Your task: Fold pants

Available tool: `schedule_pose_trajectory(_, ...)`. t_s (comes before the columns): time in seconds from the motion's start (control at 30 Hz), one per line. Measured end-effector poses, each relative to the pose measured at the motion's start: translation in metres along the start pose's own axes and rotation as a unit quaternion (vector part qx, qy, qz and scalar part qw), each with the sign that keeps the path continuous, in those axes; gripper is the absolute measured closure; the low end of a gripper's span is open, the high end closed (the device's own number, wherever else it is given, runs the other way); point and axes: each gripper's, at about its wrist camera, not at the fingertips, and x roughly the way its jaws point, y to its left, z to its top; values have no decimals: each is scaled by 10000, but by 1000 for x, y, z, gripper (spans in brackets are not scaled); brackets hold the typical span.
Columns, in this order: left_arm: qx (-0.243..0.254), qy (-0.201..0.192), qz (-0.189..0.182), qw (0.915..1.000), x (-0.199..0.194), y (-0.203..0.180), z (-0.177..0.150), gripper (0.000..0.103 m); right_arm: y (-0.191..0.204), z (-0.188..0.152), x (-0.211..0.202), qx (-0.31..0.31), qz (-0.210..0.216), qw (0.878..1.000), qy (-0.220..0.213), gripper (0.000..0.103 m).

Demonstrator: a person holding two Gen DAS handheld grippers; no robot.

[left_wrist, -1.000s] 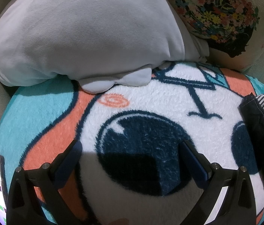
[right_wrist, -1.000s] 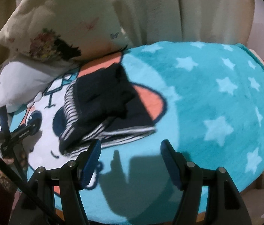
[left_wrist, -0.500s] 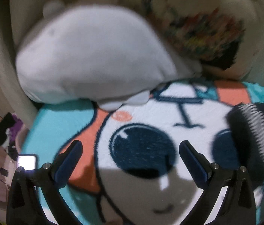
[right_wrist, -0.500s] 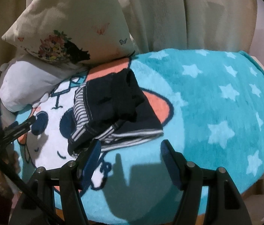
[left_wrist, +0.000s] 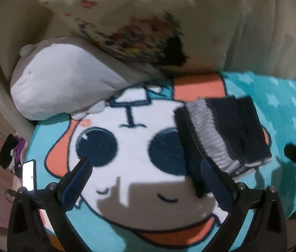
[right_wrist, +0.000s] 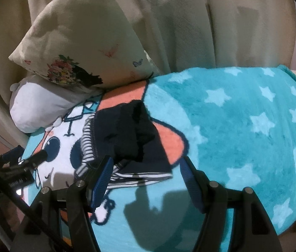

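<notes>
With the left tongs [left_wrist: 145,180] and right tongs [right_wrist: 145,178] both spread apart and empty above the blanket [right_wrist: 242,126], the striped-lined dark pants [right_wrist: 131,134], seemingly already folded near the bed's pillow end, should be squared by pressing edges flat.

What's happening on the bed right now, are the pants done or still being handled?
A person holds a gripper in each hand above a turquoise cartoon blanket. The dark pants, with a striped waistband, lie in a compact folded bundle on the blanket. Neither gripper holds them: the left gripper and the right gripper are both open and empty, hovering near the bundle's near edge. Two pillows sit behind.
</notes>
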Motion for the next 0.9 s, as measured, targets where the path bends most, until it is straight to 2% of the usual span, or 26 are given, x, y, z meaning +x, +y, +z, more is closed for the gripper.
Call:
schedule_pose_trajectory(0.3,18,388,-208,9990,11,-26,-10,0,-24,-7,5,79,-20,9997,210,32)
schedule_pose_trajectory(0.9,-326,698,-260,9967,18,-17,-17,0,-13,-6,17,-215,217,9990,321,32)
